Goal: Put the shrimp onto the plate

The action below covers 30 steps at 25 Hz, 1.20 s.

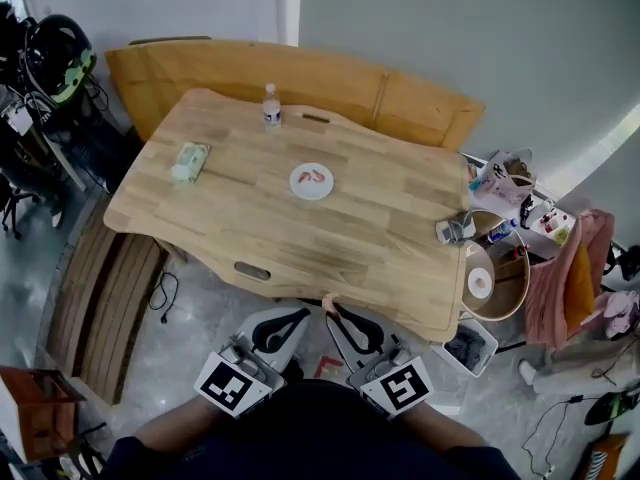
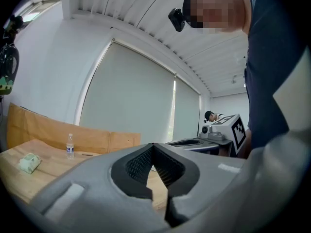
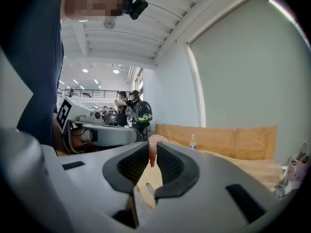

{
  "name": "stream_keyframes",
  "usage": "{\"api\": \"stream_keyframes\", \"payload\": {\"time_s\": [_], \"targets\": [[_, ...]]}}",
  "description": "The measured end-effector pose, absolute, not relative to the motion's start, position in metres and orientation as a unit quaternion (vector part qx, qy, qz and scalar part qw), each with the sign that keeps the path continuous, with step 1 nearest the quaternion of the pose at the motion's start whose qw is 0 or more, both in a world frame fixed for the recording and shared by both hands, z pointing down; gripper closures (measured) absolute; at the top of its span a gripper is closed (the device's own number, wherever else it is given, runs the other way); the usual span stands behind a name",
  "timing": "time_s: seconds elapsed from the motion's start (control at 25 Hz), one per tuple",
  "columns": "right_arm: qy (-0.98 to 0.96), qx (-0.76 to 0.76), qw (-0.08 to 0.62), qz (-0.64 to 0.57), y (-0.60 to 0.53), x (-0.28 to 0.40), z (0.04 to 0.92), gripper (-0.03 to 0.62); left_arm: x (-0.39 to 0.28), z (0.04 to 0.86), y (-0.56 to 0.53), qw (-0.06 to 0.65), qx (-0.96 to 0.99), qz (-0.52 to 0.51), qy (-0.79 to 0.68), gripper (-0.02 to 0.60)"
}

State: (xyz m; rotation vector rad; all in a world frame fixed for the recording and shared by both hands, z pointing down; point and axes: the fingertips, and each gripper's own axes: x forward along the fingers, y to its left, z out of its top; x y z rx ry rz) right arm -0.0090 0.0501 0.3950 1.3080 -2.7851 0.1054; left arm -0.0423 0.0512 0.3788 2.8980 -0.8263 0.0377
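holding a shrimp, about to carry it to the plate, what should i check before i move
1. Shrimp between the right gripper jaws: ok, pinched near the jaw tips.
2. Grip firm enough for the carry: cannot tell, only part of the shrimp is held.
3. Left gripper empty: ok, shut on nothing.
4. Room on the plate: ok, the plated shrimp leaves bare space.
5. Straight path to the plate: ok, the bottle and tissue pack sit off to the side.

Two hand-held grippers [image 1: 303, 314] [image 1: 331, 311], one plate [image 1: 303, 190], one bottle [image 1: 271, 106], one table [image 1: 380, 218], one shrimp [image 3: 152, 152] off plate
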Motion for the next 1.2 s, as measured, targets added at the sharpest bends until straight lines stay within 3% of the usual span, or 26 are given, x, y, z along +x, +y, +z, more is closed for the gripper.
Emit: {"api": "stream_keyframes", "payload": {"time_s": [0.52,1.2], "targets": [[-0.889,0.454,0.049,0.037,-0.033,-0.039,0.395,0.536,-0.07,0.372,-0.028,0.061,0.969,0.004,-0.239,0.583],[-0.917,0.392,0.07,0.038,-0.112,-0.006,0.408,0.536,-0.038,0.369,-0.091,0.062,0.949,0.014,-0.309,0.583]]}}
